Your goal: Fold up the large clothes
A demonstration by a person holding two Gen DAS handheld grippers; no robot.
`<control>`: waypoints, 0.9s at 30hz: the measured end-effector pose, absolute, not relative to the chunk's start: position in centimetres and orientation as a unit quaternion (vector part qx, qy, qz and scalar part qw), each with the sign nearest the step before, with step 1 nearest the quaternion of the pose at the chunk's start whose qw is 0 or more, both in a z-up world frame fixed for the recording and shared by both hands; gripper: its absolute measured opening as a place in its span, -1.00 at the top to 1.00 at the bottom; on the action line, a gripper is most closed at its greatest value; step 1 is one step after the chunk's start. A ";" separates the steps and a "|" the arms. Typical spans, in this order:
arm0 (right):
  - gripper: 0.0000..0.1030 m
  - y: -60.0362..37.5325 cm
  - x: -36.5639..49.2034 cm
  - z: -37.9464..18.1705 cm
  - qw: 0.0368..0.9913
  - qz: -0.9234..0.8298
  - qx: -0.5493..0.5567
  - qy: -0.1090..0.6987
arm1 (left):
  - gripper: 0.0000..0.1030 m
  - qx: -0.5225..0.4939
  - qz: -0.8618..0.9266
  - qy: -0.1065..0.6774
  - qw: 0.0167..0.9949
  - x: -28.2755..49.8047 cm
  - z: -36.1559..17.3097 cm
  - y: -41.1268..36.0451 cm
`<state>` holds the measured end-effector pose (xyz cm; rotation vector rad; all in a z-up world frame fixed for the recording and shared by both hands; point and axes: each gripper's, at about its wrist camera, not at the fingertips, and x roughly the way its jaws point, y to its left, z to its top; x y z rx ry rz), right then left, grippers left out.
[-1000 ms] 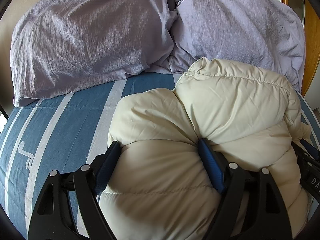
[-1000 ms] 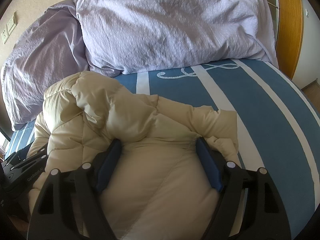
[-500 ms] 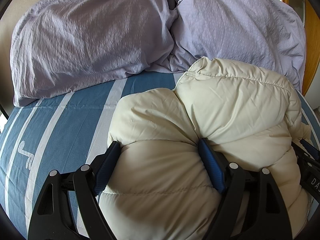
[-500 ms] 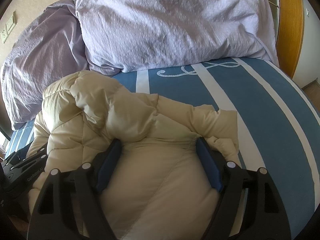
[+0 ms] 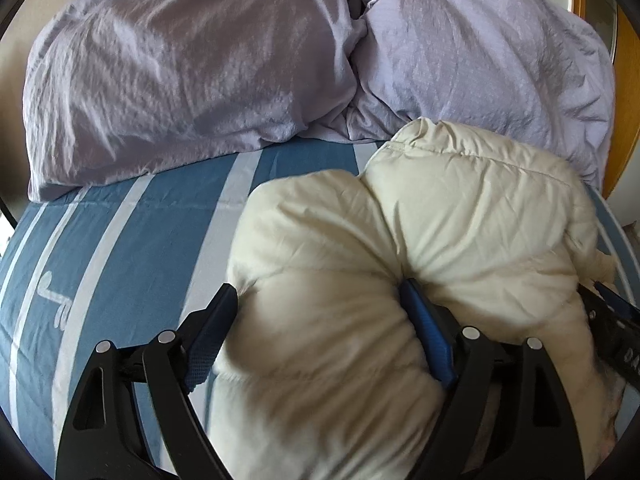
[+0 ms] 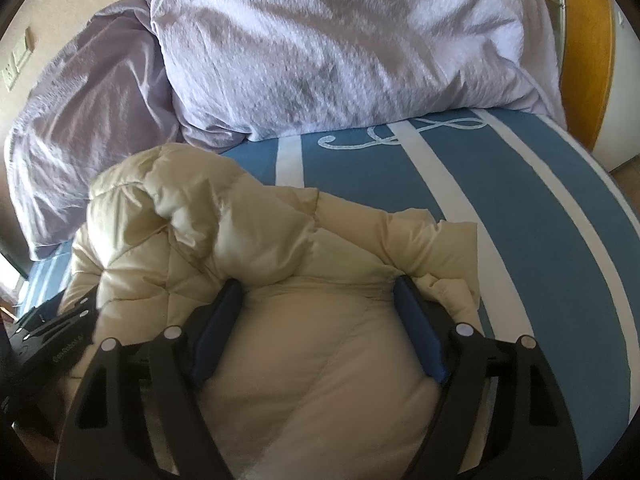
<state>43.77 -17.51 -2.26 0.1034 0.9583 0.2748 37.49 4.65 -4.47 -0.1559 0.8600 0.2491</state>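
A cream puffy down jacket (image 5: 460, 208) lies bunched on the blue and white striped bed cover (image 5: 160, 216). My left gripper (image 5: 316, 290) has a thick bulge of the jacket between its blue pads. Its jaws are opening slightly, and the pads still dent the padding. My right gripper (image 6: 318, 284) is shut on another thick fold of the same jacket (image 6: 260, 240), near a sleeve that lies to the right. Each gripper shows at the edge of the other's view: the right gripper's body (image 5: 612, 320) and the left gripper's body (image 6: 48, 344).
Two lilac pillows (image 5: 180, 72) (image 5: 480, 52) lean at the head of the bed, close behind the jacket. A wooden bed frame (image 6: 588, 40) rises at the far right. The striped cover (image 6: 520, 220) stretches out to the right of the jacket.
Hardly anything has moved. The left gripper's left finger has edged a touch outward, and the jacket bulge still sits between its pads. The right gripper holds as before.
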 end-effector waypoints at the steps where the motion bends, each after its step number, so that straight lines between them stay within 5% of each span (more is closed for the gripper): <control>1: -0.52 -18.2 43.3 -1.6 0.876 0.139 0.054 0.459 | -0.63 -0.084 0.117 0.419 0.896 37.0 -4.1 4.8; 7: -0.80 -22.8 40.2 1.1 0.876 0.145 0.106 0.448 | -0.63 -0.119 0.085 0.422 0.895 32.5 -1.6 7.3; 27: -0.95 -24.8 40.3 -4.7 0.757 0.251 0.240 0.553 | -0.67 -0.237 -0.004 0.463 0.854 30.7 -4.3 10.2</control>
